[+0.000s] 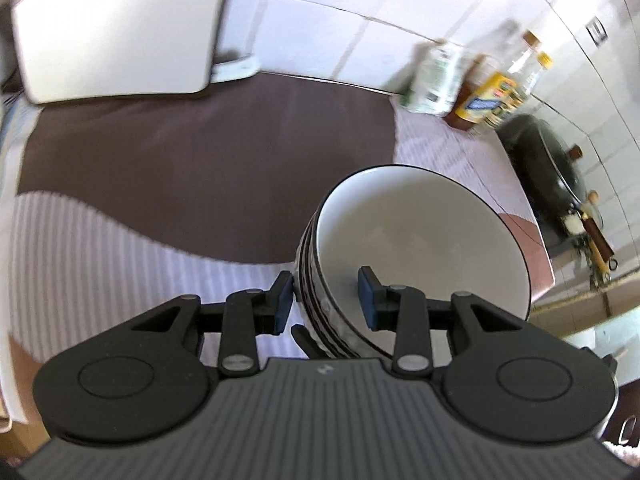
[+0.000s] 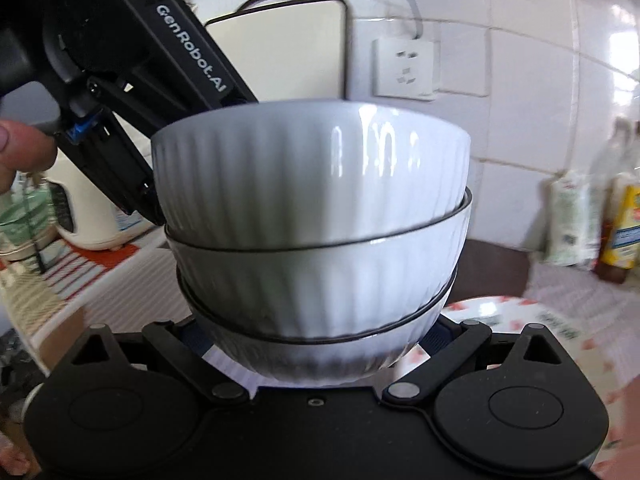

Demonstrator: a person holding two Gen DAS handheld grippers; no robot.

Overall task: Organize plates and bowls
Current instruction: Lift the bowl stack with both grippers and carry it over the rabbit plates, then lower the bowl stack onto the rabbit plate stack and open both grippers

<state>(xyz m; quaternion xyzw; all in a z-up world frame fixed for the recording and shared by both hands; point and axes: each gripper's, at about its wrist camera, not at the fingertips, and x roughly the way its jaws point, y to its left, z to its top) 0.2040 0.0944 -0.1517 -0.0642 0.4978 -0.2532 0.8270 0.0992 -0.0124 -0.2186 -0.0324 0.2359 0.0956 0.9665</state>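
Left gripper [image 1: 326, 300] clamps the rim of the bowl stack [image 1: 400, 248]: one blue pad [image 1: 284, 298] sits against the ribbed outer wall, the other pad [image 1: 368, 298] lies inside the top bowl, so the jaws are closed on the stack wall. In the left wrist view the stack tilts toward the camera and shows the white inner face of the top bowl and its dark rim line.

Behind the stack lies a brown and striped table cover [image 1: 180, 152]. A white board [image 1: 116, 28] stands at the far left against the tiled wall [image 1: 360, 12]. To the right, a group of bottles [image 1: 480, 84] stands near the wall, with a dark pan [image 1: 548, 156] beyond them.

Right gripper [image 2: 316, 344] holds the lowest bowl of the three-bowl stack [image 2: 312, 208] from below; both finger links reach in beside the base, and the pads are mostly hidden behind it. Whether they press on the bowl cannot be told. In this view the left gripper body [image 2: 132, 60] enters from the upper left and meets the stack rim, with a person's fingers [image 2: 20, 152] at its trigger. A wall socket [image 2: 404, 68] sits behind the stack, and a patterned plate [image 2: 500, 316] lies on the table at lower right.
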